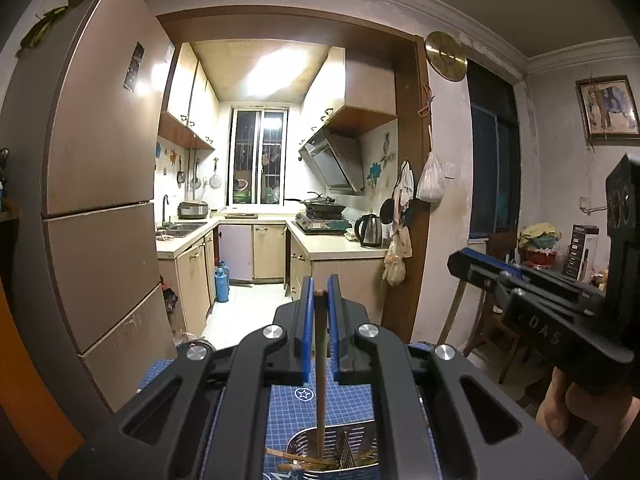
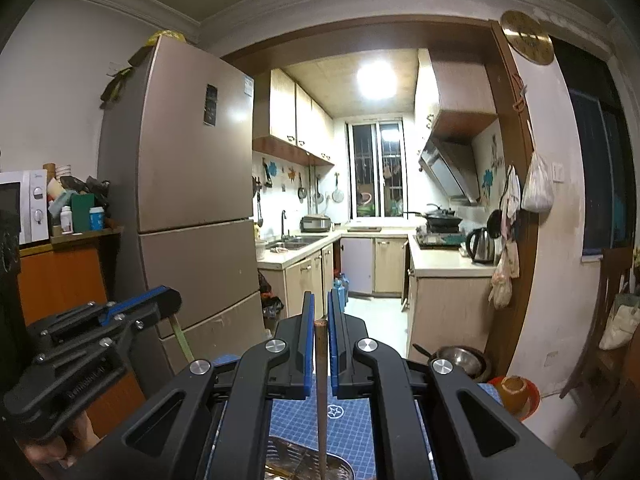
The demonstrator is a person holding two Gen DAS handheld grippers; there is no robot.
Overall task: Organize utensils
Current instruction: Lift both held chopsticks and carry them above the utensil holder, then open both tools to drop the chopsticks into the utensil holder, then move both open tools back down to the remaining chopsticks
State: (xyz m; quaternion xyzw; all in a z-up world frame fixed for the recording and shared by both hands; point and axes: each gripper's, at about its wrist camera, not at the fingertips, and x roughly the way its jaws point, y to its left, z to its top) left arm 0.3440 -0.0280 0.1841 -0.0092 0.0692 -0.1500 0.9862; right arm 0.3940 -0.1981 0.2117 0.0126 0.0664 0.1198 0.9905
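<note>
My left gripper (image 1: 320,286) is shut on a thin wooden chopstick (image 1: 321,360) that hangs straight down. Its lower end reaches into a perforated metal utensil holder (image 1: 354,442), where other chopsticks (image 1: 288,458) lie. The holder stands on a blue grid mat (image 1: 352,402). My right gripper (image 2: 320,304) is shut on a second wooden chopstick (image 2: 321,384), upright over the same metal holder (image 2: 340,466) and blue grid mat (image 2: 354,418). Each gripper also shows in the other's view: the right gripper (image 1: 458,262) at the right, the left gripper (image 2: 168,298) at the left.
A tall fridge (image 2: 192,184) stands on the left and a kitchen doorway straight ahead. A metal bowl (image 2: 460,360) and an orange-rimmed cup (image 2: 516,392) sit past the mat's far right. A wooden chair (image 2: 608,320) is at the right, a microwave (image 2: 28,208) on a cabinet at the left.
</note>
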